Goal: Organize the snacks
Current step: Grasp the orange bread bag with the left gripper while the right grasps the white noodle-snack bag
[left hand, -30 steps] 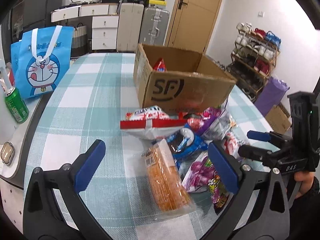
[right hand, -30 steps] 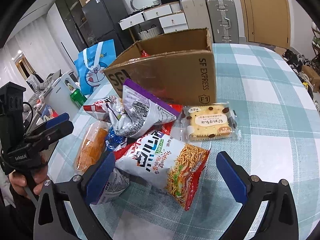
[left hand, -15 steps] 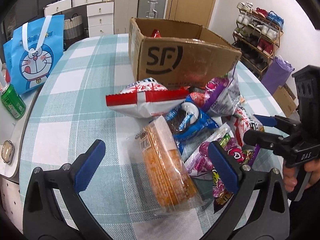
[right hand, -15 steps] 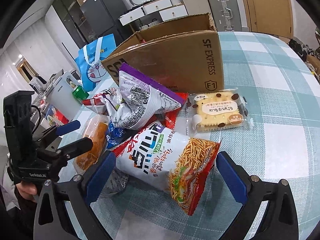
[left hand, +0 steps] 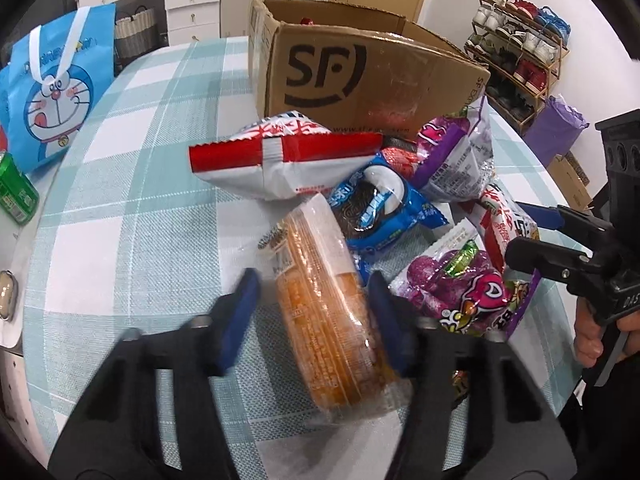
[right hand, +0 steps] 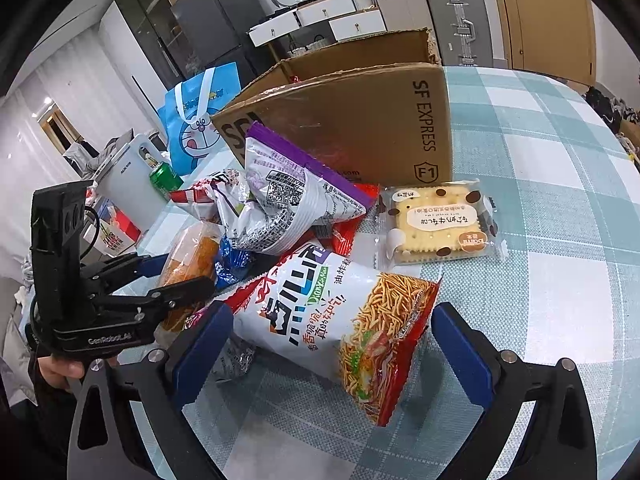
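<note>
A pile of snack packets lies on the checked table in front of an open SF cardboard box point(left hand: 360, 76). My left gripper point(left hand: 316, 312) is closing around a clear packet of orange snacks point(left hand: 328, 312); its blue pads sit on either side of the packet, blurred by motion, with a small gap on the left. The orange packet also shows in the right wrist view point(right hand: 188, 260). My right gripper point(right hand: 328, 344) is open around the lower end of a red and white noodle-snack bag point(right hand: 340, 320). A biscuit packet point(right hand: 436, 224) lies to the right of the pile.
A red and white bag point(left hand: 280, 160), a blue cookie packet point(left hand: 380, 208), a purple bag point(left hand: 452, 156) and a grape candy packet point(left hand: 460, 284) fill the pile. A blue Doraemon bag point(left hand: 56, 96) and a green can point(left hand: 14, 196) stand at the table's left edge.
My left gripper has moved forward over the orange packet and its jaws have narrowed from wide open to nearly touching it. My right gripper has moved closer to the noodle-snack bag.
</note>
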Tool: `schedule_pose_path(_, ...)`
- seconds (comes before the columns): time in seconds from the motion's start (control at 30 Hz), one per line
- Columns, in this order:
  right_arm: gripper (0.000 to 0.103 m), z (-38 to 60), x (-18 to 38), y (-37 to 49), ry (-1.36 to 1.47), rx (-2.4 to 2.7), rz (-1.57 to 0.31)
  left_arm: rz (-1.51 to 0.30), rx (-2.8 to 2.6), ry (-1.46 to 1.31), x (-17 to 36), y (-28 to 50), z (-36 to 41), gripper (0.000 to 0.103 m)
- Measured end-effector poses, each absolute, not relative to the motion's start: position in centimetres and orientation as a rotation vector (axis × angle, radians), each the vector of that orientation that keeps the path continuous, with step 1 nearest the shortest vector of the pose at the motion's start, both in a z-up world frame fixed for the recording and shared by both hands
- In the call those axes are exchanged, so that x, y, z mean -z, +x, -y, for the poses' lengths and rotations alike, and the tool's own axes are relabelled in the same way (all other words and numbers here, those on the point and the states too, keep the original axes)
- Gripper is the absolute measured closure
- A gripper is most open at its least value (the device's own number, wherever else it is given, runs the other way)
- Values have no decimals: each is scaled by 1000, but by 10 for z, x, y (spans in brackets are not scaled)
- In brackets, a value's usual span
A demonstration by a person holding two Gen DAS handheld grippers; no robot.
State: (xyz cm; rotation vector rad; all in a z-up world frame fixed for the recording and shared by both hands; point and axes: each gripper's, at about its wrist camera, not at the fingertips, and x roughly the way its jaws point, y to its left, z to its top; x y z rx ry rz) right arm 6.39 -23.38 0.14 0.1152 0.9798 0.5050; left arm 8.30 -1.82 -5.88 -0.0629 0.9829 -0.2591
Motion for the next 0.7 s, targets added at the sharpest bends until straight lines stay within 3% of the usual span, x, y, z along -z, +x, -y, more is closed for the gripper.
schedule_pose_path(0.17,7,235,-1,64,128,-510,-974,-963,255,-28,58,80,22,67)
schedule_pose_path(0.2,16,234,-1,64,122,-505,-974,-959,253,-22,57,80,23,67)
schedule_pose_path(0.33,31,234,-5,63,97,-512,-955,-946,253,-14,53,78,24,69)
schedule_pose_path(0.4,47,236,-8,62,98,-515,-942,-942,252,-12,51,78,24,69)
schedule_pose_path(0.47,52,238,-11,61,93,-521,-929,-941,253,-10,50,78,24,69)
schedule_pose_path(0.7,53,239,-13,59,74,-520,-936,-931,245,-7,47,74,23,69)
